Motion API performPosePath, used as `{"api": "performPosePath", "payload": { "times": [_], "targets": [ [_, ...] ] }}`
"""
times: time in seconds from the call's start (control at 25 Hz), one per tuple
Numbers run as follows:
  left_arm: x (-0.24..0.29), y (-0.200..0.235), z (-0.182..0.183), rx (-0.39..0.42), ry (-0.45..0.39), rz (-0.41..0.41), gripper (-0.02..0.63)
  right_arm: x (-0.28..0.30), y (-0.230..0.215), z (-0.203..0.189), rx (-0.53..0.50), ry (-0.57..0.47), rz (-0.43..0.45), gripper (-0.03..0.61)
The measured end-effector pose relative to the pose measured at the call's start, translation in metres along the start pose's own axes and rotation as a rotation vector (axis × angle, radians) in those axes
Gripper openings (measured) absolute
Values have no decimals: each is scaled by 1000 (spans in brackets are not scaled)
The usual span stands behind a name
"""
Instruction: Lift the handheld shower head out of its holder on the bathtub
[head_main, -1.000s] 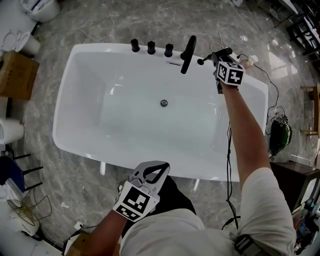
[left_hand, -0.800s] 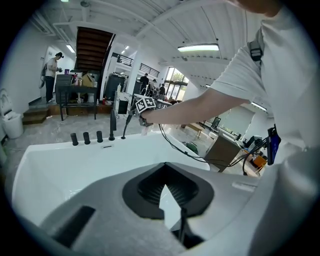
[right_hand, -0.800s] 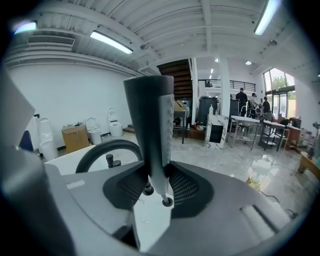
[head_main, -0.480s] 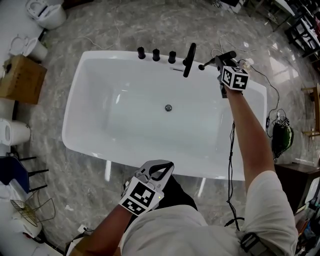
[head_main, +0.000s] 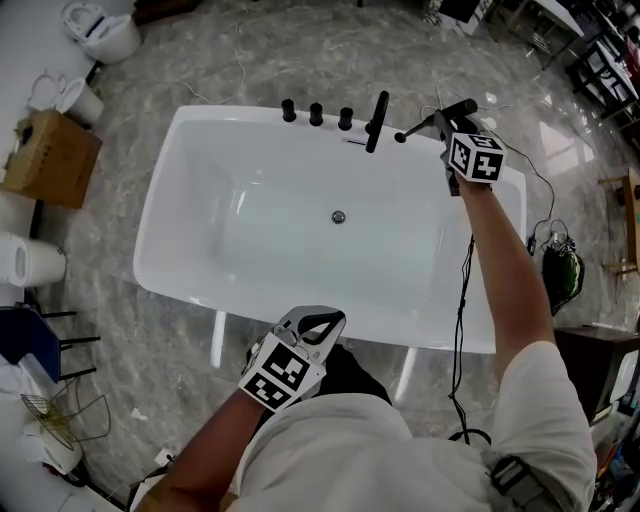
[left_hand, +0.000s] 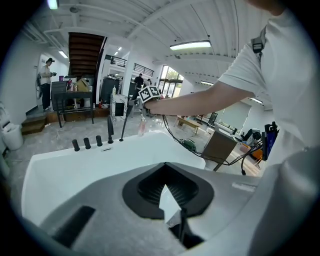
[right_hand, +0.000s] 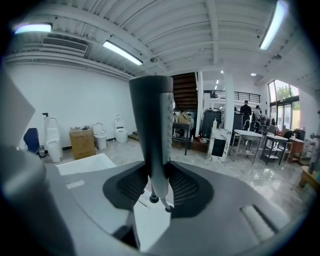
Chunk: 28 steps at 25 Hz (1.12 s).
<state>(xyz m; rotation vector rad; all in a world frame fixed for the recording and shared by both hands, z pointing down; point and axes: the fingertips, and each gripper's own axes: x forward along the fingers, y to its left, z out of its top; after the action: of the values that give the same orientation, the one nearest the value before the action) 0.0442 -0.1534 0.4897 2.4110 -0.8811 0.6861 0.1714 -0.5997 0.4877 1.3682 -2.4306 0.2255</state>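
your tub (head_main: 160, 215) is plain white, shower head (head_main: 440, 115) and tap knobs (head_main: 316, 114) black, floor (head_main: 300, 50) grey with marble veins, marker cubes (head_main: 475, 157) black-and-white squares, cardboard box (head_main: 50, 158) brown.

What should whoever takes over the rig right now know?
Right claw: shut on the handle of the shower head, above the far right corner of the bathtub.
Left claw: shut, nothing in it, by the tub's near rim.
Done: the shower head is gripped and looks raised off the rim. The holder itself can't be made out.
Left: confirm the shower head is fully clear of the holder.
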Motion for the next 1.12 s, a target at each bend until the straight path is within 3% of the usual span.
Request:
{"api": "performPosePath", "payload": {
  "times": [1.12],
  "targets": [
    [-60, -17, -13, 66, 9, -7, 8, -163, 53, 100, -68, -165, -2, 146]
  ]
}}
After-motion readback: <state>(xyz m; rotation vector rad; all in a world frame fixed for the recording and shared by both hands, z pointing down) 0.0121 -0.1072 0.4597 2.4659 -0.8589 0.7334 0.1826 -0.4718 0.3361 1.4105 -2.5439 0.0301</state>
